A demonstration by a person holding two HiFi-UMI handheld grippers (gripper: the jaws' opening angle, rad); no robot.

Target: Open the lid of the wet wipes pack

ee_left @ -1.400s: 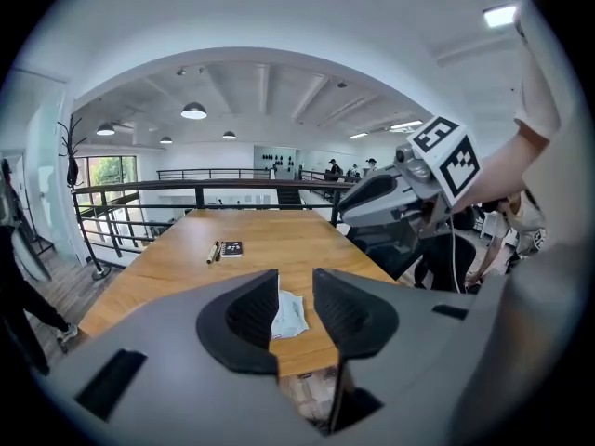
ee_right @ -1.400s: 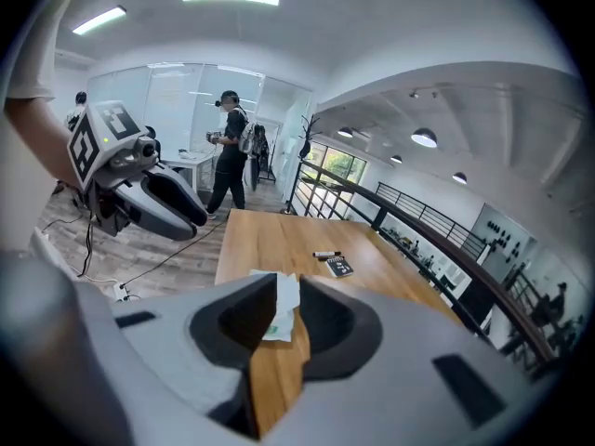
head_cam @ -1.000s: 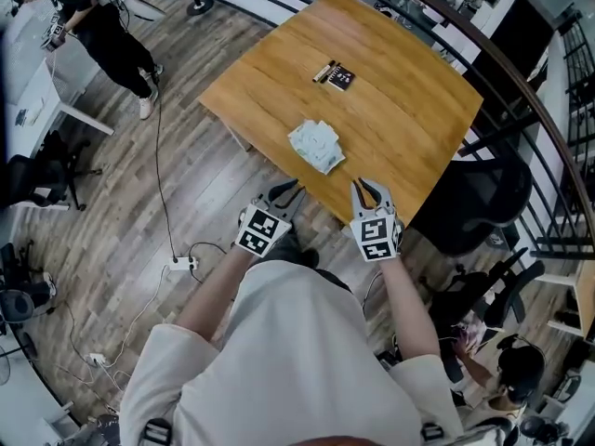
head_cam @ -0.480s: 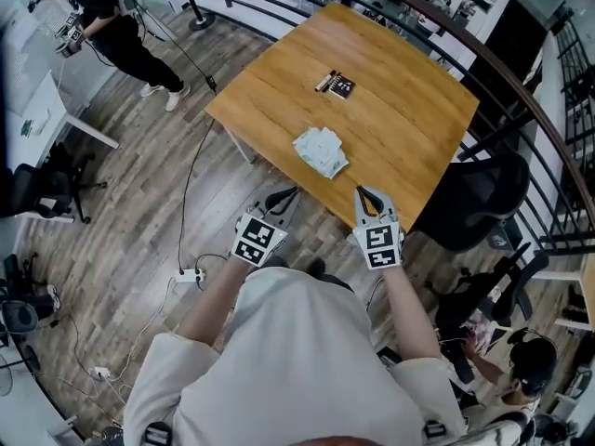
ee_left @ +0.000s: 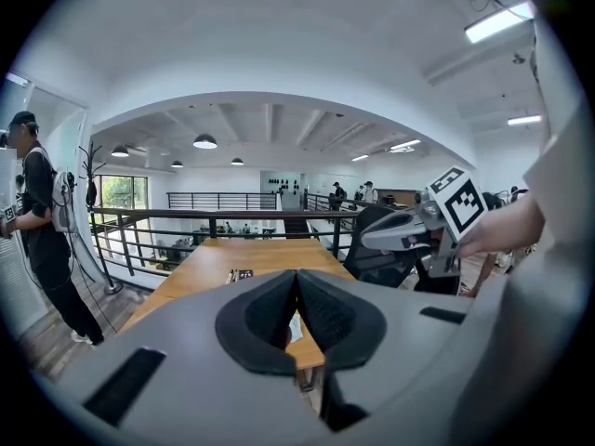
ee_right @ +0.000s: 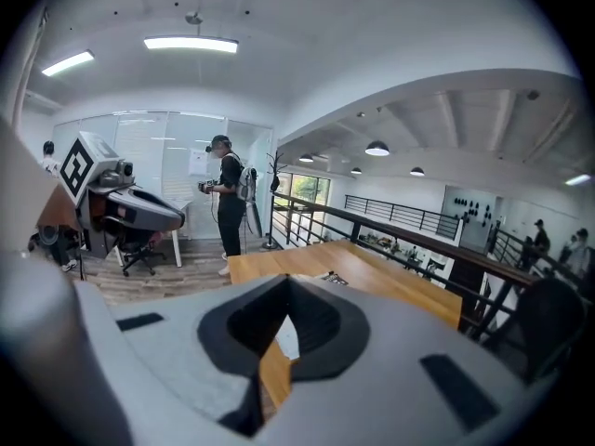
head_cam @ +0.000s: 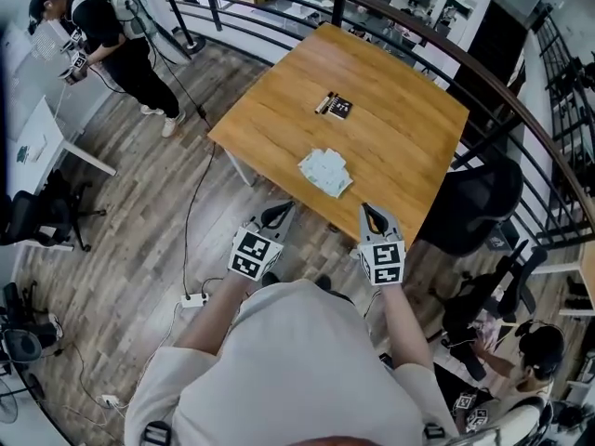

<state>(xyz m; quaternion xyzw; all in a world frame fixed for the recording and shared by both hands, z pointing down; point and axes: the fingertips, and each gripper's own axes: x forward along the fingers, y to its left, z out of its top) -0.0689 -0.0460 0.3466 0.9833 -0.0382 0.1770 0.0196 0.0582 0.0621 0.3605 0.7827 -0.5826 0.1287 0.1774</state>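
Left tool [head_cam: 281,210] and right tool [head_cam: 369,211] pulled back from near edge; jaws just closed.
Both sets of jaws pressed together, nothing between; pale soft wet wipes pack [head_cam: 326,172] lies untouched on wooden surface [head_cam: 409,124], just beyond them.

The wet wipes pack [head_cam: 325,172] is laid on the table [head_cam: 400,128] near its 6 o'clock edge, with a small packet [head_cam: 337,107] at its 12 o'clock. The left gripper [head_cam: 278,212] and right gripper [head_cam: 373,216] are held off the table, at the pack's 7 and 5 o'clock. A chair [head_cam: 474,203] is placed at the table's 4 o'clock.
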